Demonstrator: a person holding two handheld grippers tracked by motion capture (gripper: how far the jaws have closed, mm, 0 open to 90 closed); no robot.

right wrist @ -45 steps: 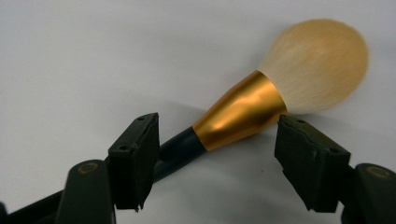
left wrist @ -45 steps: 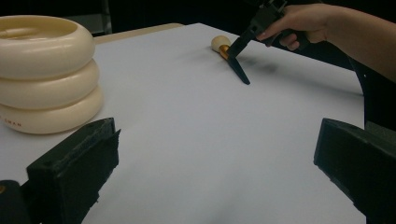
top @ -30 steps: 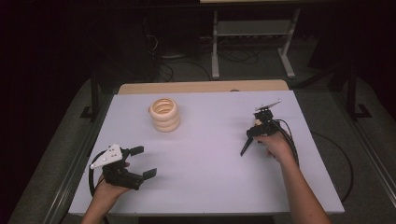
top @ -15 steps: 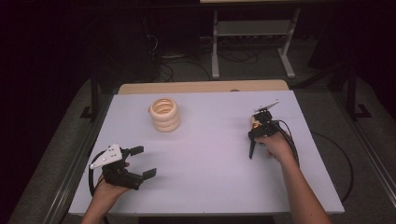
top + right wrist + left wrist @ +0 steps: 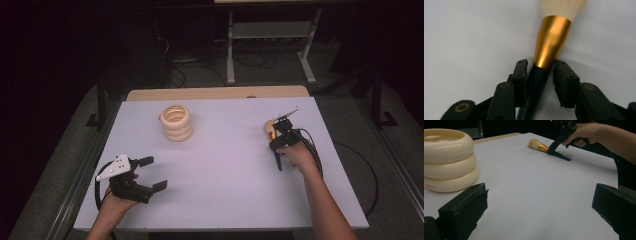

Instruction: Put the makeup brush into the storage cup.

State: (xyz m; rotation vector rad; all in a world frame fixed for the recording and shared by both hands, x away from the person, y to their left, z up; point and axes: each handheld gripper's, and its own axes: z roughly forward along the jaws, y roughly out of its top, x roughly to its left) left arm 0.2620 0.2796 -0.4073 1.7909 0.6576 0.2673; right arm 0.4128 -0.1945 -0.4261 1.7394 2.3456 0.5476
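Note:
A makeup brush [image 5: 551,37] with a cream head, gold ferrule and dark handle lies at the right of the white table [image 5: 225,175]. My right gripper [image 5: 540,70] is shut on it where the ferrule meets the handle. From the high view, the right gripper [image 5: 276,137] points down and the brush [image 5: 270,128] has its handle trailing toward the person. A stack of three cream rings [image 5: 176,122] stands at the back left. My left gripper [image 5: 154,173] rests open near the front left, holding nothing. In the left gripper view, the rings [image 5: 447,160] sit close on the left and the brush [image 5: 540,145] far across.
A wooden strip [image 5: 215,93] runs along the table's far edge. Behind it on the dark floor are a metal stand [image 5: 270,45] and loose cables [image 5: 175,70]. A cable [image 5: 360,165] loops off the table's right side.
The right hand has turned with the brush, swinging the handle from pointing front-left to pointing straight toward the person. The left gripper has stayed still.

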